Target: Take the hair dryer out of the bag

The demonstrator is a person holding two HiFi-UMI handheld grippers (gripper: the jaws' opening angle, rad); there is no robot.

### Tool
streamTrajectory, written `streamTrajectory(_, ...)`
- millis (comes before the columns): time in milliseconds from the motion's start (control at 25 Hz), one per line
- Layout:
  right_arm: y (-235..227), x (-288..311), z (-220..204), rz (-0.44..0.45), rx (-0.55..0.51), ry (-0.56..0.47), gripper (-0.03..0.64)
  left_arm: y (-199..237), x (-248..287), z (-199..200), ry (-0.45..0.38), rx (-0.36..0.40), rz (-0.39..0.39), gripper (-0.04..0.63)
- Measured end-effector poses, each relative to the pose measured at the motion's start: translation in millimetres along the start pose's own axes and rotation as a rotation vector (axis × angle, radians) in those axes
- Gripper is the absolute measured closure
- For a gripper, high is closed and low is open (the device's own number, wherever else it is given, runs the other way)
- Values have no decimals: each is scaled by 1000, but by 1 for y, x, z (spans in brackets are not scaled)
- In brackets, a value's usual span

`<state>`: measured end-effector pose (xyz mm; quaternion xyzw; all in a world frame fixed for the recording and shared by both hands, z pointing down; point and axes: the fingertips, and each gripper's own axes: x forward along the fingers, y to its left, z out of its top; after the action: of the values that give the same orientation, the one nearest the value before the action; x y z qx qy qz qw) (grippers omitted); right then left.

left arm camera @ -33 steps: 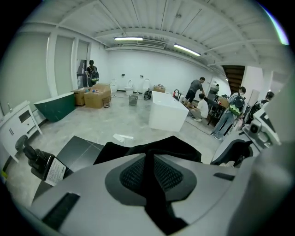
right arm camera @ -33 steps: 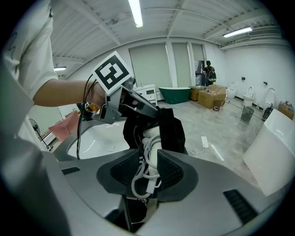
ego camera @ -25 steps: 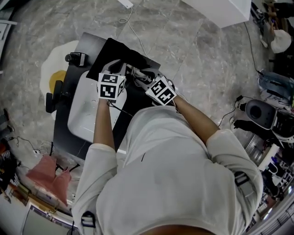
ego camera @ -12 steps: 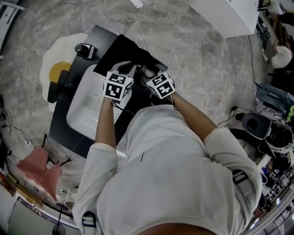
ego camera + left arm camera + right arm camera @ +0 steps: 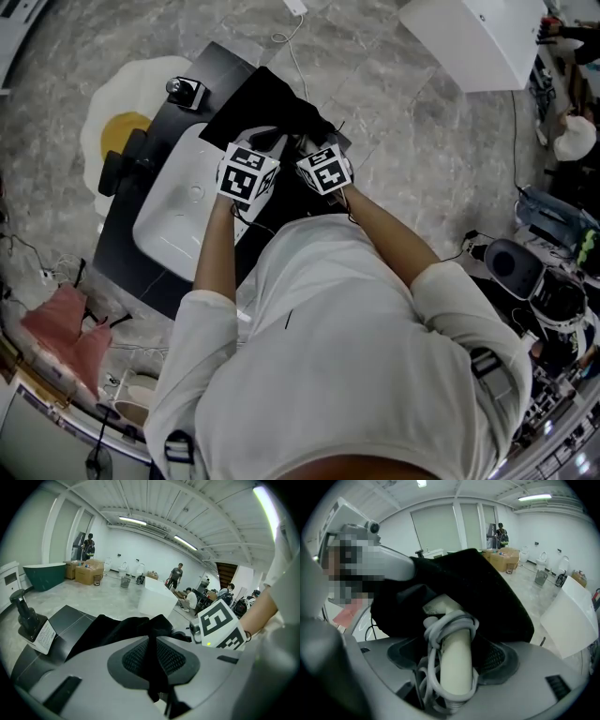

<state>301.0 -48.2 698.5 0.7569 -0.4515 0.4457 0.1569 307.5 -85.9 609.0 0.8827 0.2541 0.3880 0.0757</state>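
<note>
Left gripper (image 5: 153, 670) jaws narrow, pinching the black fabric bag (image 5: 119, 626) at its mouth; hold that. Right gripper (image 5: 304, 149) jaws have just been opening, now wide, and straddle the white plastic hair dryer (image 5: 454, 665) handle sticking out of the bag mouth. Close below the wound grey cord (image 5: 440, 632), then pull straight out.

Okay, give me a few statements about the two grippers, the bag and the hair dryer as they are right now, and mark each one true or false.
1. The left gripper is clamped on fabric of the black bag. True.
2. The right gripper has nothing between its jaws. False: the handle of the white hair dryer lies between them. They have just been opening and stand wide, not pressing on it.
3. A cord is wound round the dryer's handle. True.
4. The hair dryer lies fully clear of the bag. False: its upper end is covered by the black fabric.
</note>
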Motion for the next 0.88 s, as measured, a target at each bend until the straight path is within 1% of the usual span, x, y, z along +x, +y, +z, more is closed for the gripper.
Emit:
streamTrajectory(160, -2, 4, 1, -15, -27, 3, 290, 2, 0, -3, 8, 0, 2, 539)
streamTrajectory(280, -2, 2, 1, -11, -48, 11, 316, 4, 0, -4, 9, -6, 5, 540)
streamTrajectory(400, -3, -1, 2, -11, -73, 29, 324, 3, -1, -4, 11, -13, -1, 540)
streamTrajectory(560, -6, -10, 11, -9, -97, 0, 327, -8, -3, -6, 24, 12, -22, 540)
streamTrajectory(680, -6, -17, 13, 15, -79, -5, 327, -16, -5, -9, 35, 36, -28, 540)
streamTrajectory(880, -1, -21, 4, 113, 3, 14, 330, -20, -3, -14, 49, 49, -16, 540)
